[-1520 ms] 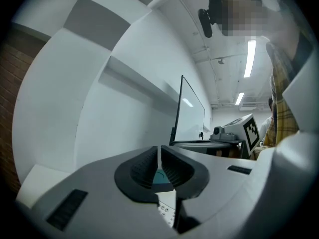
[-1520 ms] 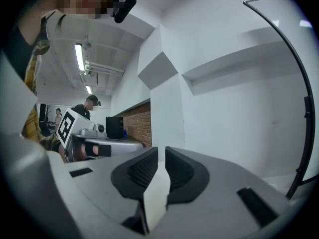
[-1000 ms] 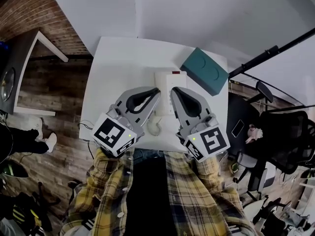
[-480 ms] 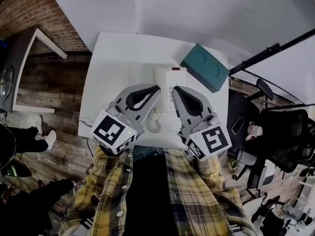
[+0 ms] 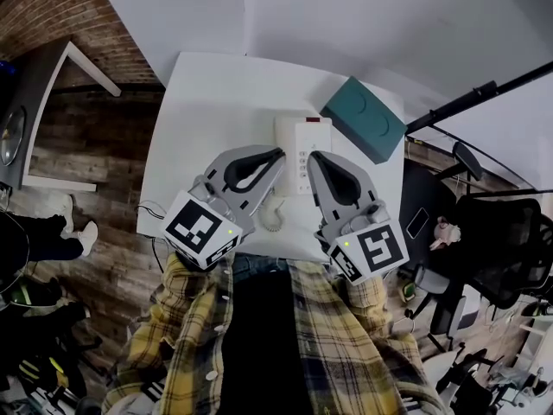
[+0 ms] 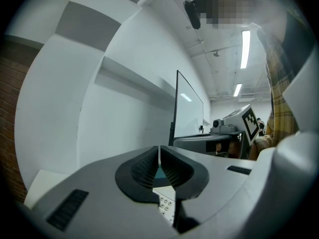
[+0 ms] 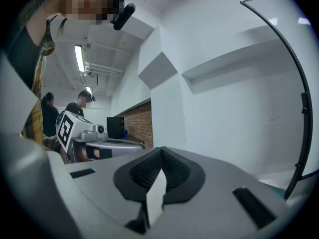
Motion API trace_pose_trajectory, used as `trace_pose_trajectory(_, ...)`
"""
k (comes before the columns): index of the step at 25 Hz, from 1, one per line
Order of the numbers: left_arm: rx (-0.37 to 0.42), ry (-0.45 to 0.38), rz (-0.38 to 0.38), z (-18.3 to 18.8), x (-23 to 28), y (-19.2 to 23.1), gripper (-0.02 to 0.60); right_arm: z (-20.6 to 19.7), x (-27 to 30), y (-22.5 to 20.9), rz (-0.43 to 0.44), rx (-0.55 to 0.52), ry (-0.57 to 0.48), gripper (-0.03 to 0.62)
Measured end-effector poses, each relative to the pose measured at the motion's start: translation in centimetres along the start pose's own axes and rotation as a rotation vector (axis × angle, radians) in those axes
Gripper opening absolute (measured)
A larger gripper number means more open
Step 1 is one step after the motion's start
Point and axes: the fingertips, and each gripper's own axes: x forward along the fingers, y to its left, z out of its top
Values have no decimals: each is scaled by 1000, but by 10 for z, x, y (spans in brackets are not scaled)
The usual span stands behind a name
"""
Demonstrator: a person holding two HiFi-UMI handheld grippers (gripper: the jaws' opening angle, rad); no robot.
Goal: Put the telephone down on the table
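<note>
Resting on the table, the telephone sits between two closed grippers

The telephone (image 5: pixel 301 152) is white and oblong, with rows of small keys down its middle and a red strip at its top edge. It lies flat on the white table (image 5: pixel 207 102) at the centre of the head view, and its coiled cord (image 5: pixel 273 219) curls toward the lower edge of the table. The left gripper (image 5: pixel 278 153) and the right gripper (image 5: pixel 313 156) reach in from below, their tips at either side of the telephone.

Only the head view shows the whole telephone. The left gripper view shows that gripper's pads pressed together, a few keys (image 6: pixel 167 205) showing below them and the right gripper at mid right. The right gripper view shows its pads likewise meeting, a white sliver (image 7: pixel 156 198) beneath them, the left gripper at mid left, and two people (image 7: pixel 82 103) far behind.

A teal box (image 5: pixel 365 119) lies closed at the upper right of the table, just beside the telephone; its inside cannot be seen.
</note>
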Motion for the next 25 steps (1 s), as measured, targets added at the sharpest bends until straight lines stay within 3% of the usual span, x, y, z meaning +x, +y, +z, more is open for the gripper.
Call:
trace_pose_trajectory(20,-12,14,-5,-6,2,0,25,-5,1,-2,1,7,18,25)
trace_pose_trajectory(25,-38,13,-37,-6,4,-1,25,-5,1,-6,-9,11,17,24)
